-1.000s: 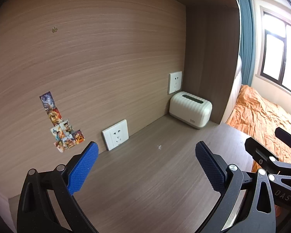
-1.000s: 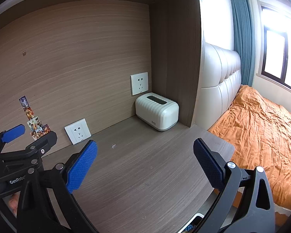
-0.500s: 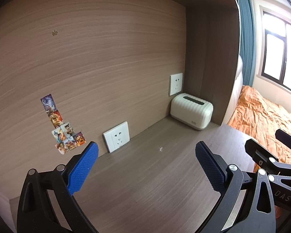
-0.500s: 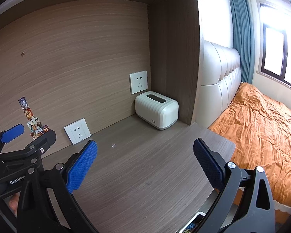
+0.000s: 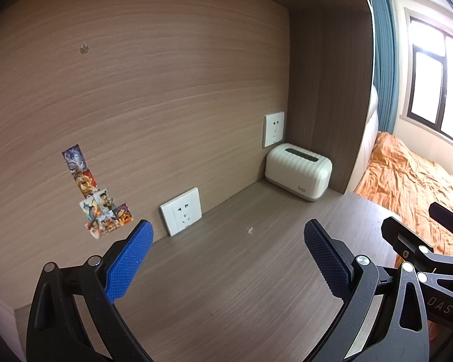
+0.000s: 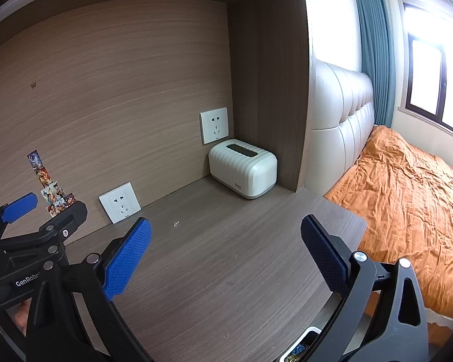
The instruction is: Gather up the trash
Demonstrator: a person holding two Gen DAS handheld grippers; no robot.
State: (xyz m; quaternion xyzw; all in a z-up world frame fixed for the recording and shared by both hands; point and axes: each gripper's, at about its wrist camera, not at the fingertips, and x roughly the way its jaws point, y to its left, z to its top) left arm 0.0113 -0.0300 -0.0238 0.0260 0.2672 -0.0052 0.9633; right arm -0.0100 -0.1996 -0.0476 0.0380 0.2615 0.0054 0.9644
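in your left wrist view, the stickers (image 5: 96, 193) sit at the left of the frame on the wood back panel (image 5: 166, 90). your left gripper (image 5: 226, 259) fills the bottom of the frame, its blue pads spread wide with nothing between them. a loose white socket plate (image 5: 181, 211) leans against the panel just right of the left pad. right of centre, a small pale scrap of trash (image 5: 250, 230) lies on the bare desk top (image 5: 226, 286), apart from everything, between the two pads and farther back. further right, a cream ribbed tissue box (image 5: 299, 170) stands in the corner under a wall socket (image 5: 274, 128). at the right edge you see the black frame of the other tool, with the orange bedspread (image 5: 407, 181) behind it.

in your right wrist view, the left tool shows at the left edge. your right gripper (image 6: 226, 256) is also wide open, holding nothing. the scrap lies (image 6: 176, 223) on the desk just right of the left pad, near the centre of the frame. the tissue box (image 6: 243, 167) stands in the corner beyond, the bed (image 6: 407, 196) at right. at the bottom edge, right of centre, a white bin rim (image 6: 302, 341) peeks up with colourful bits inside.
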